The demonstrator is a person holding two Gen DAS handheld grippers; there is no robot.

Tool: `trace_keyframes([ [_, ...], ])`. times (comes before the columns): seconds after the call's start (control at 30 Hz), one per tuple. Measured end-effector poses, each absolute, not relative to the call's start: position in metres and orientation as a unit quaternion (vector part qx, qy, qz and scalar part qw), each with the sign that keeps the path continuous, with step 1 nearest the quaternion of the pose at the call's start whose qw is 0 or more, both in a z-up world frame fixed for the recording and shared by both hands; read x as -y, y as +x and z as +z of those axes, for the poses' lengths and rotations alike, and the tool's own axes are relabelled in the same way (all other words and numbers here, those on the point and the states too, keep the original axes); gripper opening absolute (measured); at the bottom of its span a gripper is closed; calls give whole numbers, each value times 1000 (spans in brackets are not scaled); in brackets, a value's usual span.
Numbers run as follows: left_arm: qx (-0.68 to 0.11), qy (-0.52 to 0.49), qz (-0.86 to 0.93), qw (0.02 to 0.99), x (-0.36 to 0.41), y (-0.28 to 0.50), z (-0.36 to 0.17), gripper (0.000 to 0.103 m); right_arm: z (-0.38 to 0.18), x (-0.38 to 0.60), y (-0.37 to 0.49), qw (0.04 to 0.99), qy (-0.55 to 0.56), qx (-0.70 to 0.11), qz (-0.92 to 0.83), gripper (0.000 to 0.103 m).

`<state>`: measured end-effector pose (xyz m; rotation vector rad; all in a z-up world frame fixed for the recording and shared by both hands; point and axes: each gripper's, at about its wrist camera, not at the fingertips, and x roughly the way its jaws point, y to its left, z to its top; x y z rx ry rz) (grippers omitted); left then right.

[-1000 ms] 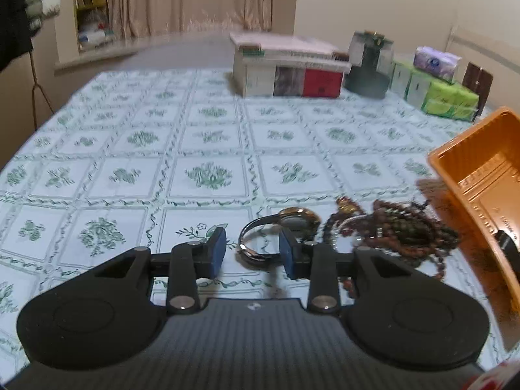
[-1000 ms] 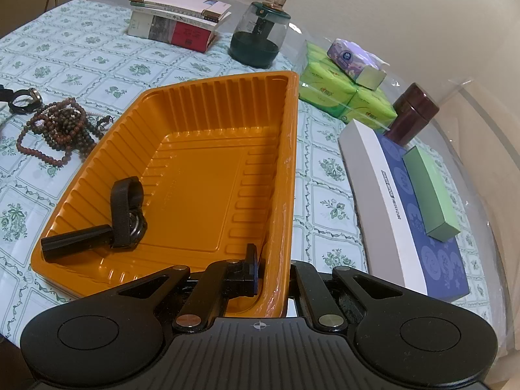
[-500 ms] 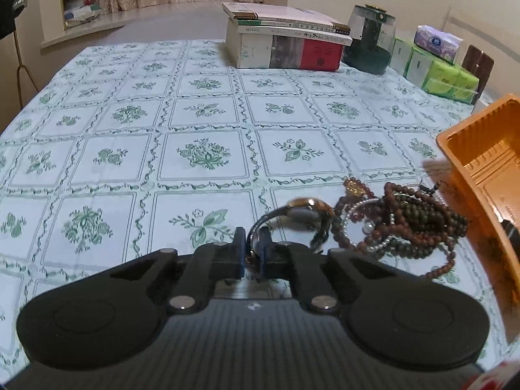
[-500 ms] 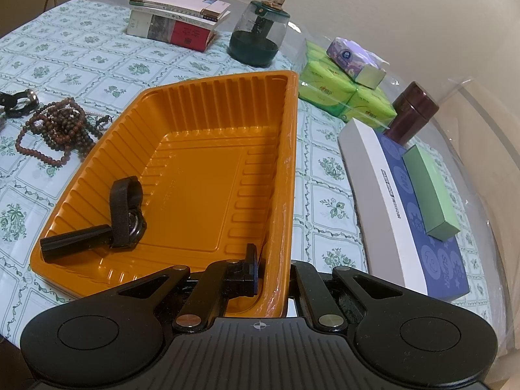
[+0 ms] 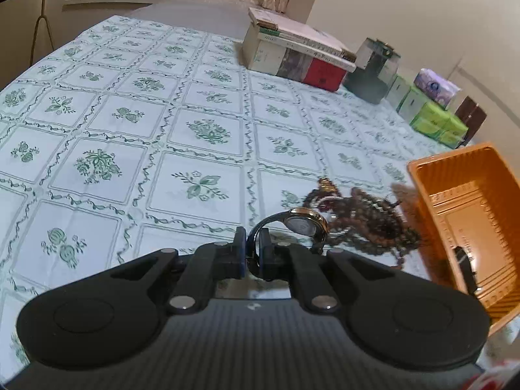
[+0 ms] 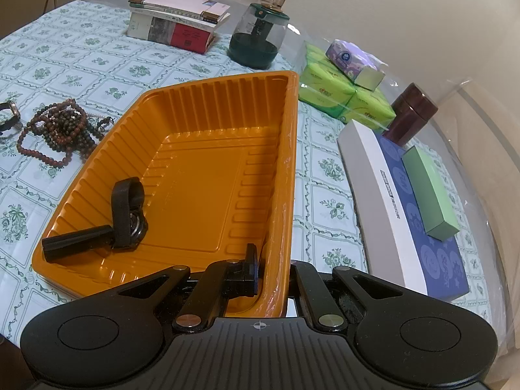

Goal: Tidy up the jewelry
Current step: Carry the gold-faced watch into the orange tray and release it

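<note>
My left gripper (image 5: 253, 252) is shut on the black strap of a gold-cased watch (image 5: 305, 225) and holds it lifted above the tablecloth. A heap of brown bead bracelets (image 5: 367, 219) lies just right of it; the heap also shows in the right wrist view (image 6: 61, 128). My right gripper (image 6: 274, 271) is shut on the near right wall of the orange tray (image 6: 286, 169), which holds a black-strapped watch (image 6: 125, 209). The tray's corner shows in the left wrist view (image 5: 455, 175).
At the table's far side stand a stack of books (image 6: 177, 24), a dark green glass jar (image 6: 258, 40), green tissue packs (image 6: 344, 97) and a brown canister (image 6: 411, 113). A white and blue box (image 6: 403, 204) with a green box on it lies right of the tray.
My left gripper closed on the gold watch's strap and has lifted it off the cloth, tilting upward. The right gripper and the tray have stayed still.
</note>
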<state>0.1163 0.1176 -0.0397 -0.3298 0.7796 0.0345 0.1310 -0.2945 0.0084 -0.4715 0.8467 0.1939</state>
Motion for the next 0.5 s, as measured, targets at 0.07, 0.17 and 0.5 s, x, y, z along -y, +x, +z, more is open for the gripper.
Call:
trace_keyframes([
  [0.07, -375, -163, 9, 913, -113, 114, -35, 6, 8, 294, 131, 880, -226, -406, 93, 3],
  [0.17, -367, -165, -10, 915, -99, 112, -25, 6, 8, 295, 131, 880, -226, -406, 93, 3],
  [0.5, -374, -166, -133, 903, 0, 118, -13, 6, 8, 295, 131, 881, -223, -407, 93, 3],
])
